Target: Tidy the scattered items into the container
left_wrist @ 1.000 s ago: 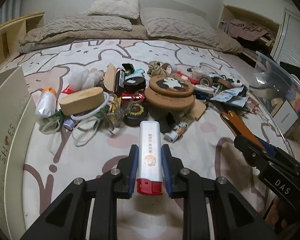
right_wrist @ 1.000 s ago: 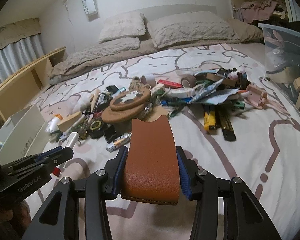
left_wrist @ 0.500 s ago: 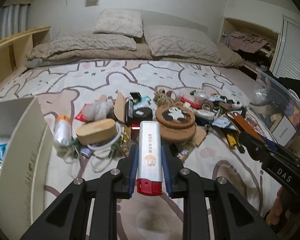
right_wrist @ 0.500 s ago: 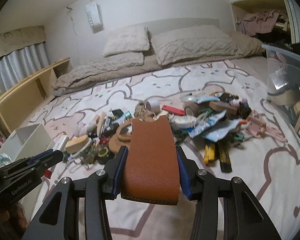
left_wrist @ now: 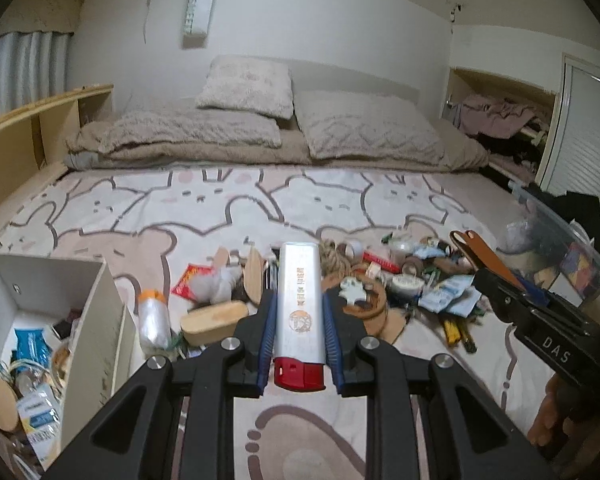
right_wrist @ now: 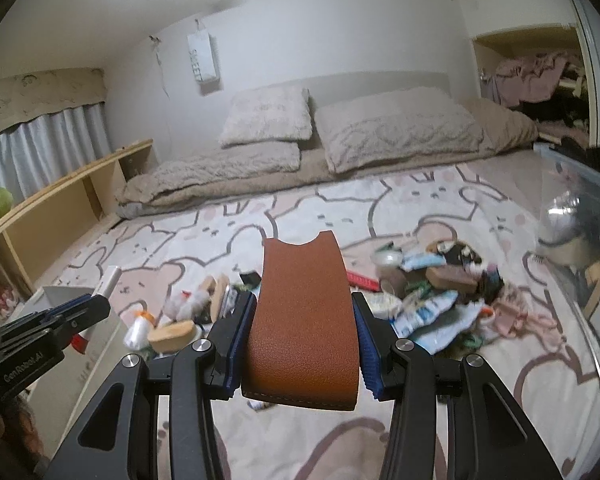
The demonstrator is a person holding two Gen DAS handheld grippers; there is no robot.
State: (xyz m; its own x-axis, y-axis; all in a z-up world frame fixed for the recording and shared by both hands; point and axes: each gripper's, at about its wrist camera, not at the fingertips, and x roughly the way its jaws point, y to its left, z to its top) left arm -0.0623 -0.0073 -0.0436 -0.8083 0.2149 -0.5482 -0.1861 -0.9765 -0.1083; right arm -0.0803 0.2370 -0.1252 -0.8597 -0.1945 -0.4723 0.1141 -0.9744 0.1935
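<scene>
My left gripper [left_wrist: 299,312] is shut on a silver lighter with a red end [left_wrist: 300,312], held above the bed. My right gripper [right_wrist: 302,322] is shut on a brown leather case [right_wrist: 305,320], also raised. The right gripper and its case [left_wrist: 484,256] show at the right of the left wrist view. The left gripper with the lighter [right_wrist: 106,282] shows at the left of the right wrist view. The scattered items [left_wrist: 364,280] lie in a heap on the bedspread. A white open box [left_wrist: 60,304] with several items inside stands at lower left. A clear plastic bin [right_wrist: 576,248] stands at right.
Pillows and a folded blanket [left_wrist: 260,128] lie at the head of the bed. A wooden shelf [left_wrist: 28,136] runs along the left side. A closet with clothes [left_wrist: 500,116] is at back right. A wooden block [left_wrist: 214,318] and a small bottle [left_wrist: 153,318] lie near the white box.
Both grippers have risen and pulled back from the heap, each keeping hold of its item. The white box at left and the clear bin at right have come further into view.
</scene>
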